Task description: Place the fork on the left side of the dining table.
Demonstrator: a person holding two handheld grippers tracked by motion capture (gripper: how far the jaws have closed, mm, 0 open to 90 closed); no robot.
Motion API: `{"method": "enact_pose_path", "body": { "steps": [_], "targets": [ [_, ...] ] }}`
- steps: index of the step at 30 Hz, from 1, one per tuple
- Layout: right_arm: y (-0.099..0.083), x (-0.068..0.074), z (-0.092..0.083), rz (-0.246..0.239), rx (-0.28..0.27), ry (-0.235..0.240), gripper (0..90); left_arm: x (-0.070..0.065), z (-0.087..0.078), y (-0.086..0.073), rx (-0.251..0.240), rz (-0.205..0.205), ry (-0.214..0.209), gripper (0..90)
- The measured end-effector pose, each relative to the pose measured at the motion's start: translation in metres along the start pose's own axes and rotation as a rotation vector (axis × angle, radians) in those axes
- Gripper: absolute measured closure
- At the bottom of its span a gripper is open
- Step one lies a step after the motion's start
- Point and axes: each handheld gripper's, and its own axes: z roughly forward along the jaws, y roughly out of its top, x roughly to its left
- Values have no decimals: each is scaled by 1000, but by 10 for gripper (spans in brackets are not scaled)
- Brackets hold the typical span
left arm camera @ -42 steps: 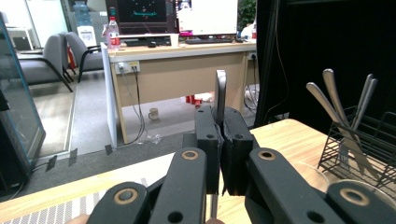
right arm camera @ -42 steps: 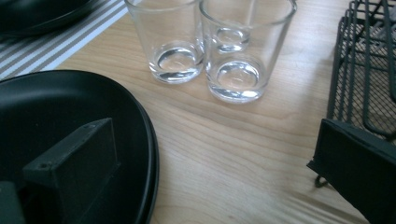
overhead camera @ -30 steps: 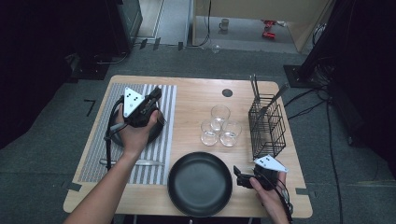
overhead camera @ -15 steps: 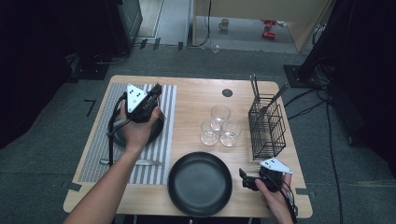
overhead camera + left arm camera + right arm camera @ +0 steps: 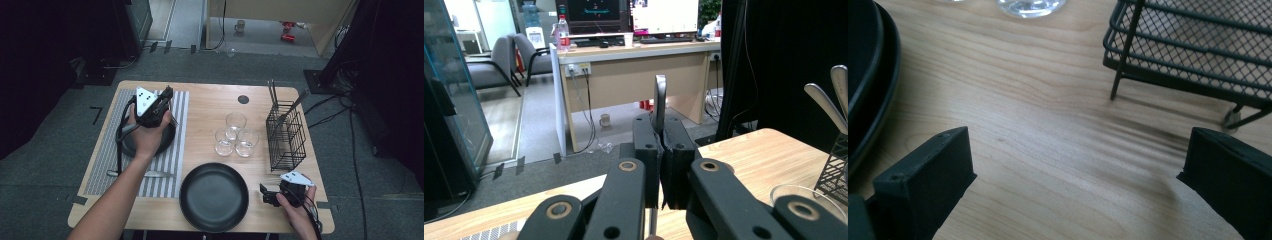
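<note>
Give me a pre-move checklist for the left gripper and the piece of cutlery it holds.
1. Grip: left gripper jaws closed on the metal utensil, handle standing up between the pads. Ok.
2. What kind of utensil it is: working end hidden below the jaws. Cannot tell.
3. Small dark plate lies on the striped placemat under the left hand. Ok.
4. Right gripper jaws wide open, nothing between them, low over bare table. Ok.
5. Three glasses stand upright between the mat and the wire cutlery basket, apart from both grippers. Ok.
</note>
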Motion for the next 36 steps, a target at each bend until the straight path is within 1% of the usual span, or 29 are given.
{"method": "enact_pose_path", "body": {
  "steps": [4, 7, 11, 15, 16, 18, 20, 31, 36],
  "targets": [
    [-3, -2, 3, 6, 21, 0, 0, 0, 3, -1, -1, 12, -5, 886],
    [-5, -3, 6, -2, 34, -2, 0, 0, 6, -1, -2, 7, -3, 886],
    [-5, -4, 7, -6, 32, -7, 0, 0, 9, 0, 1, 15, 1, 887],
    [-6, -2, 8, -36, 37, -24, 0, 1, 13, 0, 0, 17, 7, 887],
    [-6, -2, 8, -36, 40, -26, 0, 1, 14, 1, 0, 18, 8, 887],
    [-6, -2, 8, -36, 40, -25, 0, 0, 17, 2, 2, 34, 10, 887],
    [-6, -2, 8, -37, 40, -26, 0, 1, 18, 3, 3, 38, 10, 886],
    [-6, -2, 8, -36, 40, -28, 0, 9, 33, 1, -5, 25, 38, 887],
    [-6, -2, 8, -36, 40, -28, 0, 15, 43, -3, 4, 20, 49, 887]
  ]
}}
